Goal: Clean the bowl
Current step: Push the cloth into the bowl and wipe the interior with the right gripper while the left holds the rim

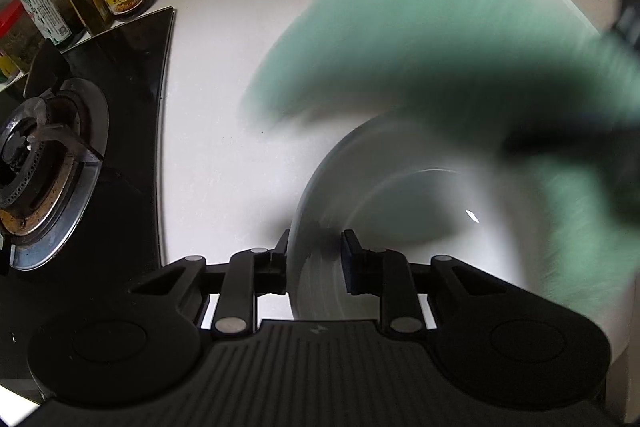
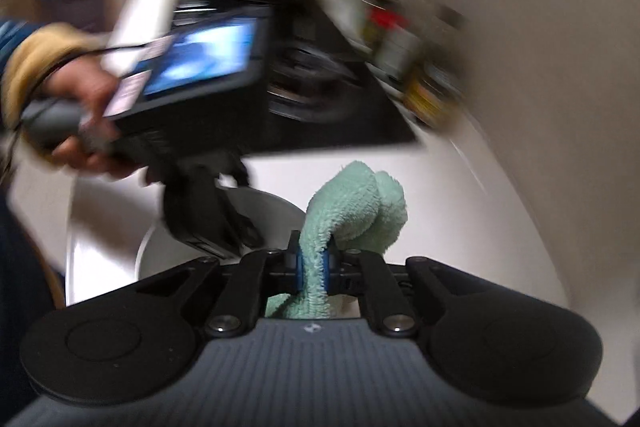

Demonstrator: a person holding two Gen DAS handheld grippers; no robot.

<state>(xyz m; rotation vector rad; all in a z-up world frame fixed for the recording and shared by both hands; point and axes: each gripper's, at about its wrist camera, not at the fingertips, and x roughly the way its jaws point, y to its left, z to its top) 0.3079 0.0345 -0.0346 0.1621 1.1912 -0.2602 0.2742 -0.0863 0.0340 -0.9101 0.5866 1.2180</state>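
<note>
Left gripper [image 1: 314, 259] pinches one bowl [image 1: 400, 211] rim; right gripper [image 2: 313, 267] pinches one green cloth [image 2: 356, 211].

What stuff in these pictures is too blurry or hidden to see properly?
- Bowl, left wrist view: the smeared green cloth covers its far rim, so whether it is clean cannot be told.
- Left gripper: clamped on the bowl's rim; the rim's near part is cut off behind it.
- Right wrist view: stove and jars are motion-blurred; labels unreadable.
- Right gripper: pinches the cloth, which hides the bowl beyond.
</note>
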